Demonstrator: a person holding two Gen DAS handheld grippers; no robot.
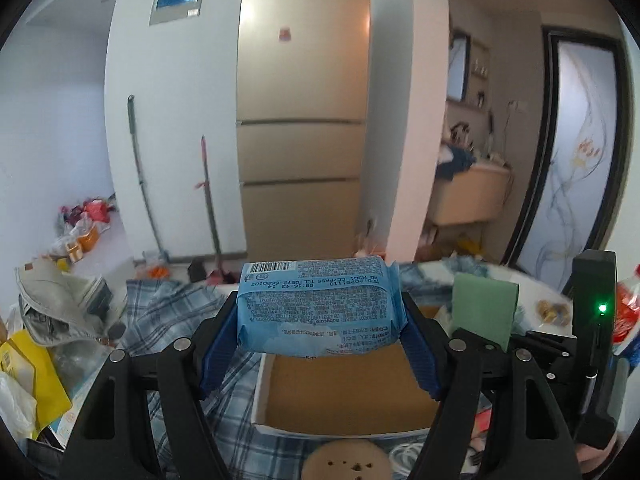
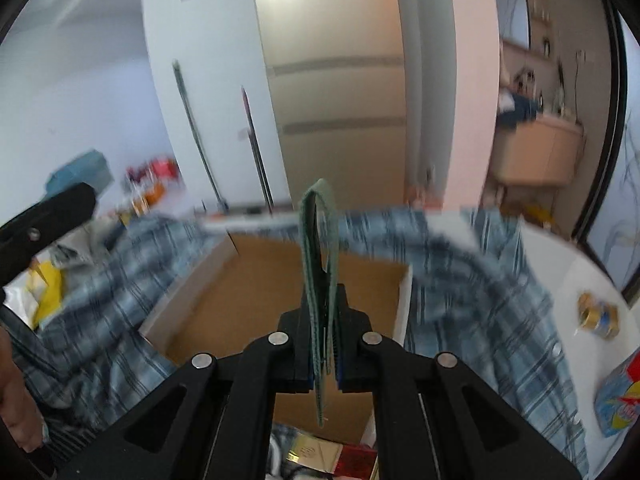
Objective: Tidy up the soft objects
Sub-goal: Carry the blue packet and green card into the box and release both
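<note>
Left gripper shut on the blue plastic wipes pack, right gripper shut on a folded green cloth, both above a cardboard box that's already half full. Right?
One error: the shallow cardboard box is empty, its brown floor bare in both wrist views. The left gripper does grip the blue plastic wipes pack; the right gripper does pinch the folded green cloth.

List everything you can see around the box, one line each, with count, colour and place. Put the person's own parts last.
Soft plastic wipes pack: one, light blue, clamped between the left tongs above the box.
Folded cloth pad: one, green, pinched upright in the right tongs.
Shallow cardboard box: one, brown inside with white walls, empty, on the checked cloth.
Checked fabric: one, blue and white, spread under and around the box.
Tall refrigerator: one, beige, against the far wall.
Mop handles: two, leaning on the white wall.
Left tongs: one, black with blue pads.
Right tongs: one, black.
</note>
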